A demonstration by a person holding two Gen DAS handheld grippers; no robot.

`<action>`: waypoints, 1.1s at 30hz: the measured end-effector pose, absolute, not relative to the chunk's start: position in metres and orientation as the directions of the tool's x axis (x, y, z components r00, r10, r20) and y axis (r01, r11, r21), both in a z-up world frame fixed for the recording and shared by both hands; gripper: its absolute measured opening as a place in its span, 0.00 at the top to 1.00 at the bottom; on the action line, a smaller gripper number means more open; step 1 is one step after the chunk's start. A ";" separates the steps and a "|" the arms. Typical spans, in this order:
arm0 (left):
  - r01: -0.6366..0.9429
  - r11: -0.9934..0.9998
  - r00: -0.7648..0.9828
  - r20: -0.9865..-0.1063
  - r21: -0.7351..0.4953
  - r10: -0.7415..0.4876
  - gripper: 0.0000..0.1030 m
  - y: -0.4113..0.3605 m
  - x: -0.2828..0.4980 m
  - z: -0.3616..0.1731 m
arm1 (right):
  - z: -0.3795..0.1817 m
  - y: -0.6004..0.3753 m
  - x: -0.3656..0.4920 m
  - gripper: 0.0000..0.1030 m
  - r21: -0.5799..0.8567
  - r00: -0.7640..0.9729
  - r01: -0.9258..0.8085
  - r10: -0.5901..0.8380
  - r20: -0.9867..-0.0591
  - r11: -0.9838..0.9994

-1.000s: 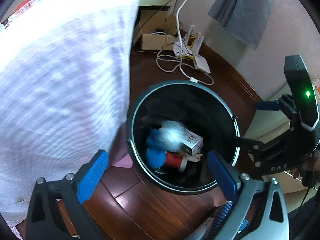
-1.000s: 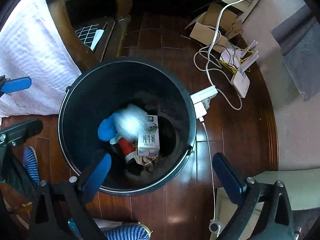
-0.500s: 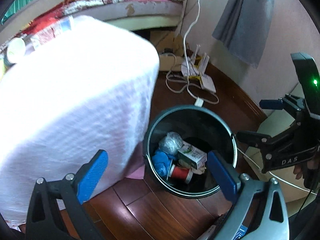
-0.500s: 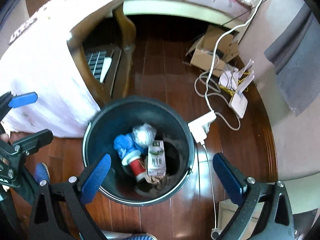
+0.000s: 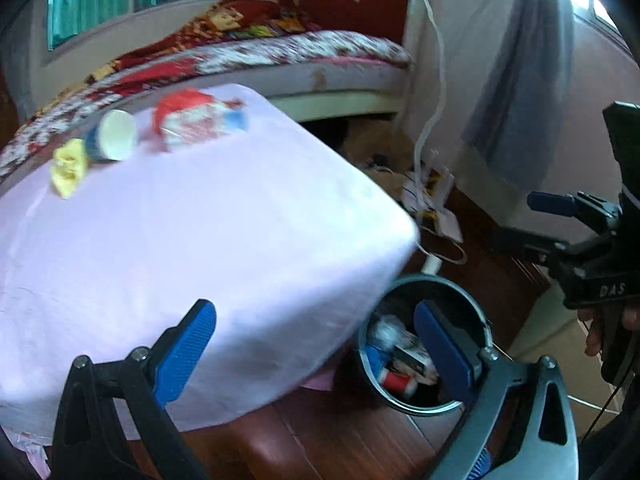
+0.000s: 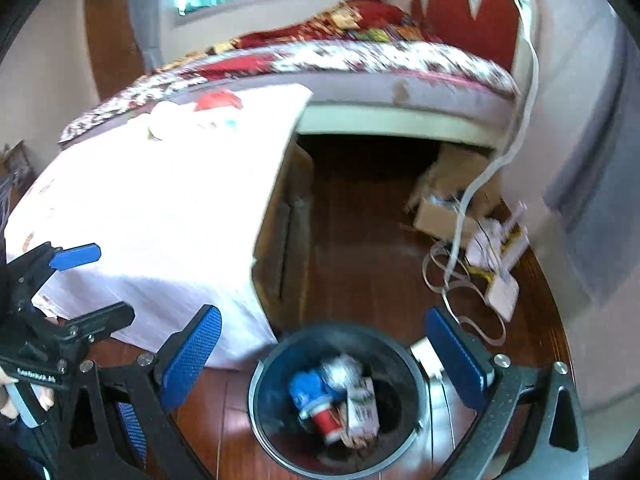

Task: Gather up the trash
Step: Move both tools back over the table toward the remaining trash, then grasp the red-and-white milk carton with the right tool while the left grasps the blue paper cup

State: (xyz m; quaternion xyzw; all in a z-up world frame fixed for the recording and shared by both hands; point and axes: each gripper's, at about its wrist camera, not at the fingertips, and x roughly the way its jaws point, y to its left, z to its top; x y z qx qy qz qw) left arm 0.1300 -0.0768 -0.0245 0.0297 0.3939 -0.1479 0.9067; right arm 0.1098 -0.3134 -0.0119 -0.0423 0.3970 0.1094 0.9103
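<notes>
A black round trash bin (image 5: 478, 312) (image 6: 260, 380) stands on the wood floor beside a table with a white cloth (image 5: 200, 240) (image 6: 160, 200). In the bin lie a milk carton (image 6: 362, 408), a red can (image 6: 326, 420), a blue item (image 6: 306, 390) and a crumpled clear wrapper (image 6: 340, 366). On the table's far end lie a paper cup (image 5: 114, 140), a yellow crumpled scrap (image 5: 68, 166) and a red-white-blue package (image 5: 196, 118). My left gripper (image 5: 316, 348) is open and empty above the table edge and bin. My right gripper (image 6: 320, 360) is open and empty above the bin.
A bed with a patterned cover (image 5: 300, 46) lies behind the table. A cardboard box (image 6: 440, 200), white cables (image 6: 460, 264) and a router (image 6: 502, 292) lie on the floor by the wall. A grey cloth (image 5: 520, 100) hangs on the wall.
Both grippers have risen and tilted up away from the bin. The bin now looks smaller and lower, and the tabletop with its trash has come into view.
</notes>
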 end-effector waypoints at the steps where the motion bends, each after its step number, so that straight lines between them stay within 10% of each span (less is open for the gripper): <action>1: 0.277 0.959 0.657 -0.716 -0.059 -0.234 0.03 -0.068 0.132 -0.022 | -0.008 -0.302 0.115 0.00 -0.001 0.668 -0.251 0.173 -0.723 0.968; 33: 0.012 0.998 0.707 -0.705 -0.069 -0.057 0.18 0.099 0.273 -0.028 | -0.021 -0.132 0.365 0.00 -0.019 0.563 -0.456 0.271 -0.781 0.890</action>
